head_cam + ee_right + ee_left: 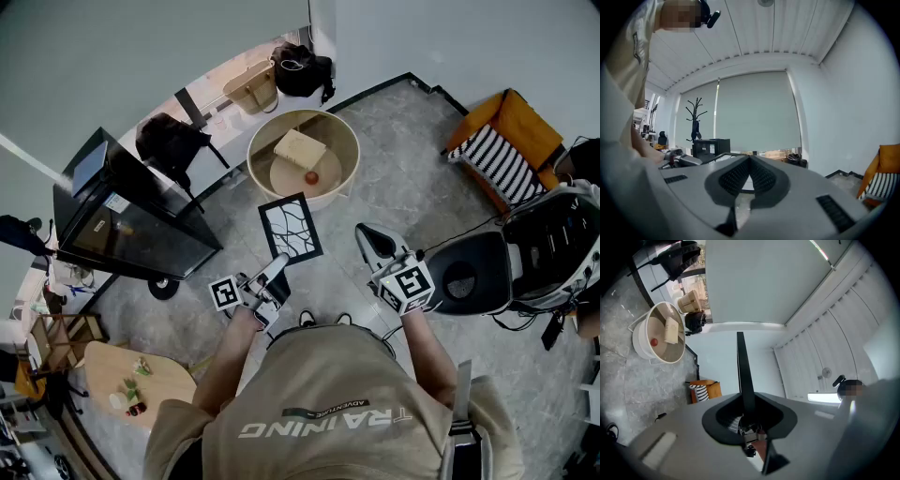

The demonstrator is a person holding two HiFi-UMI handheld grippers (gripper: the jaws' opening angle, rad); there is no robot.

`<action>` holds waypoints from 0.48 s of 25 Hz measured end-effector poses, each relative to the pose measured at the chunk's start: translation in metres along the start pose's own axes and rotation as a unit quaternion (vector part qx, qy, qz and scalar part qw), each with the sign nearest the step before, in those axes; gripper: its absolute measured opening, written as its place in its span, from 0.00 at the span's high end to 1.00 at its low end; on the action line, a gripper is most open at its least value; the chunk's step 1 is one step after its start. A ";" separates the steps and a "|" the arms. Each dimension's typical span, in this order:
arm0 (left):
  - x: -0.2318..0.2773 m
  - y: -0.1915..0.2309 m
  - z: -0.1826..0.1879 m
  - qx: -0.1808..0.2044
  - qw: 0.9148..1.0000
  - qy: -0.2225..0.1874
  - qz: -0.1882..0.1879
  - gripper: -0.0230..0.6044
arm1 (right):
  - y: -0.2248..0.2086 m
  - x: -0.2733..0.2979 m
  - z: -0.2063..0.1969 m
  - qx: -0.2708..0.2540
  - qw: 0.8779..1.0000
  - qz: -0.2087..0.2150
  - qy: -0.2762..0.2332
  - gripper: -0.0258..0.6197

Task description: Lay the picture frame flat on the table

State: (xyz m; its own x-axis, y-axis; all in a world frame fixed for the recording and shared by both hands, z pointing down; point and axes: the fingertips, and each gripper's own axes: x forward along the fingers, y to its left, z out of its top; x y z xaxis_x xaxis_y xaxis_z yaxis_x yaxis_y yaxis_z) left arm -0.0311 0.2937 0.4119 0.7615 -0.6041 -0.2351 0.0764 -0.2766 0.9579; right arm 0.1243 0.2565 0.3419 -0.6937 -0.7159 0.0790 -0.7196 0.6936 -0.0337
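Note:
The picture frame [290, 228] is black with a white branching pattern, and it hangs in the air over the grey floor. My left gripper [278, 263] is shut on its near bottom edge. In the left gripper view the frame [742, 366] shows edge-on as a thin black bar rising from between the pads of my left gripper [748, 407]. The round tray-top table [354, 150] stands just beyond it and holds a wooden block [299, 148] and a small red ball [311, 177]. My right gripper [365, 233] is shut on nothing, to the right of the frame, and its closed tips [750, 158] point at a window blind.
A black cabinet [131, 216] stands at the left. An orange chair with a striped cushion [506, 141] and a dark machine [525, 253] are at the right. A black bag [302, 70] and a woven basket [251, 89] sit by the far wall.

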 end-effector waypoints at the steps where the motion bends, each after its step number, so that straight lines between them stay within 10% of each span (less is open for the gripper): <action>1: 0.000 0.000 0.002 0.002 1.000 0.001 -0.001 0.85 | 0.001 0.001 0.000 0.000 1.000 0.001 0.000 0.95; 12: -0.014 0.012 0.010 -0.001 1.000 -0.005 0.006 0.85 | 0.000 0.003 -0.007 0.007 1.000 -0.007 0.006 0.95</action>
State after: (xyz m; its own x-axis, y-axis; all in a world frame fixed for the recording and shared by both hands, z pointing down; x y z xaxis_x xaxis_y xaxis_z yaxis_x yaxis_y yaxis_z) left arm -0.0475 0.2918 0.4251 0.7552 -0.6154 -0.2256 0.0693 -0.2674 0.9611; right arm 0.1224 0.2552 0.3490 -0.6830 -0.7247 0.0911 -0.7298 0.6820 -0.0464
